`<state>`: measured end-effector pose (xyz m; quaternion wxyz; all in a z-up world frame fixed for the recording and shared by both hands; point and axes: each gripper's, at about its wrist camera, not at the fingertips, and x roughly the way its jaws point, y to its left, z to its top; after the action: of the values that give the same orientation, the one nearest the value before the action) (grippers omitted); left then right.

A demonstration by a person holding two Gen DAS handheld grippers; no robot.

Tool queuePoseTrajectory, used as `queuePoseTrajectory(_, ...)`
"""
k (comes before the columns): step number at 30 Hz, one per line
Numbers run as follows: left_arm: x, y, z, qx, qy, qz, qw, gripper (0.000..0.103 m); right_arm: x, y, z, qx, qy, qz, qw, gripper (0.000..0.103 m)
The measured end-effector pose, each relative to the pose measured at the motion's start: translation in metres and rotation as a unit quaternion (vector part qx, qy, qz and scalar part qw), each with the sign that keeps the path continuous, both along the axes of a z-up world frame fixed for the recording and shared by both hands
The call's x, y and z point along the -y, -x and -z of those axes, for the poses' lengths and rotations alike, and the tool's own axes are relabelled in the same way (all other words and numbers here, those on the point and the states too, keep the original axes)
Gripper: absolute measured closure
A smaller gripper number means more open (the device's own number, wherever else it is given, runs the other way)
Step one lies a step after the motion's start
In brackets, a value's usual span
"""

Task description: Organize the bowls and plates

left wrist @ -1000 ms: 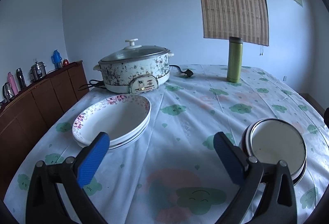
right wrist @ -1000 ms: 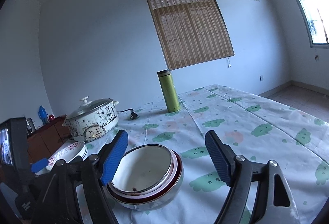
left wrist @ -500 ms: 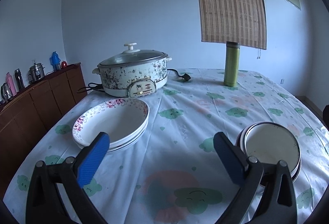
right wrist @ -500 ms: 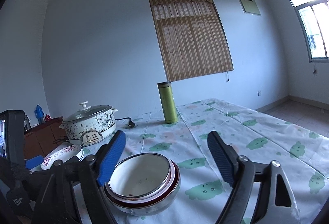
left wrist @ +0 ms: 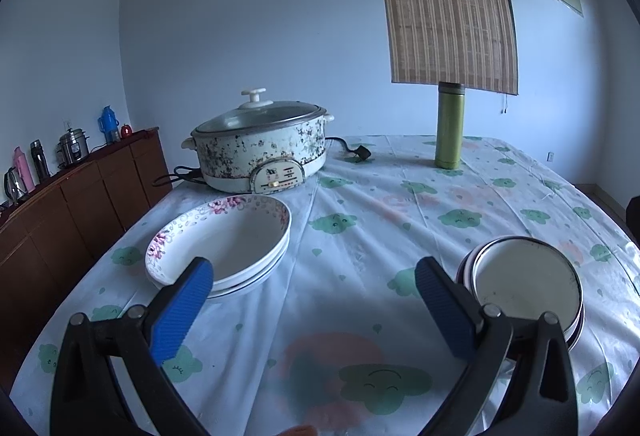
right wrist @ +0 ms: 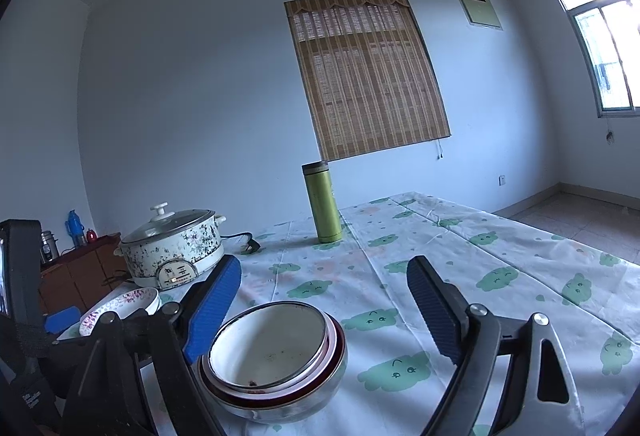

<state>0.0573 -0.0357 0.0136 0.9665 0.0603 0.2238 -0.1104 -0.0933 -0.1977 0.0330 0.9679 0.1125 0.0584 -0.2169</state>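
Two floral plates (left wrist: pixel 224 248) sit stacked on the tablecloth at the left, just beyond my left gripper (left wrist: pixel 312 276), which is open with nothing between its blue pads. A stack of bowls (right wrist: pixel 272 348), white inside with a dark red rim band, rests on the cloth. My right gripper (right wrist: pixel 324 276) is open, and the bowls lie low between its fingers, close to the left pad, with no pad pressing on them. The same bowls (left wrist: pixel 524 284) appear at the right of the left wrist view. The plates (right wrist: pixel 120 306) also show at the left of the right wrist view.
A speckled electric pot (left wrist: pixel 260 151) with a glass lid stands behind the plates, its cord and plug (left wrist: pixel 360 151) trailing right. A green flask (left wrist: pixel 450 127) stands at the far side. A wooden sideboard (left wrist: pixel 80 203) with flasks runs along the left wall.
The right gripper's jaws have spread slightly wider around the bowls and its view has tipped a little. The bowls and plates have not moved. The left gripper has held still.
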Motion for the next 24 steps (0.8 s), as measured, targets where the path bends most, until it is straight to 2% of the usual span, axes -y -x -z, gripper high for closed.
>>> queuePoseTrajectory(24,-0.0036,0.0008,-0.0012,-0.005,0.006,-0.004,1.0000,0.000,-0.0069,-0.0027,-0.0004,-0.003,0.021,0.004,1.000,0.015)
